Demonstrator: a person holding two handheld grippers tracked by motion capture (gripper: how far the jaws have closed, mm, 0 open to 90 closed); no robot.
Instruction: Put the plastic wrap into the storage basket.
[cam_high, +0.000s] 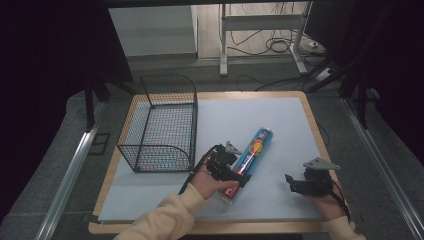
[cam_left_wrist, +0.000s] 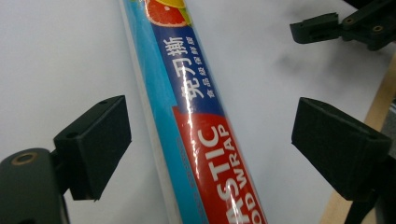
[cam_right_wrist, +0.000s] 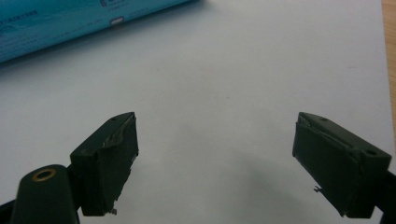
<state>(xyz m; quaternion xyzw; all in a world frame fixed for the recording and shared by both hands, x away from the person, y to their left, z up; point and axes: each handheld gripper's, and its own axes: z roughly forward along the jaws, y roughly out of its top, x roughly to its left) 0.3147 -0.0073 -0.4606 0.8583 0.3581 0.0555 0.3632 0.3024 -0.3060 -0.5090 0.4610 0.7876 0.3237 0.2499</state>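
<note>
A long blue and red box of plastic food wrap (cam_high: 253, 149) lies slantwise on the pale mat, near the middle of the table. My left gripper (cam_high: 239, 173) hangs over its near end. In the left gripper view the box (cam_left_wrist: 201, 116) runs between the two black jaws, and my left gripper (cam_left_wrist: 210, 149) is open, with a gap on each side of the box. My right gripper (cam_high: 292, 183) rests to the right of the box, pointing toward it. It is open (cam_right_wrist: 215, 154) over bare mat, with the box's teal side (cam_right_wrist: 70, 23) farther off.
A black wire basket (cam_high: 193, 120) stands at the table's left rear with nothing in it. The pale mat (cam_high: 250, 112) covers most of the wooden tabletop (cam_high: 310, 115). The other gripper (cam_left_wrist: 338, 25) appears at the top right of the left gripper view.
</note>
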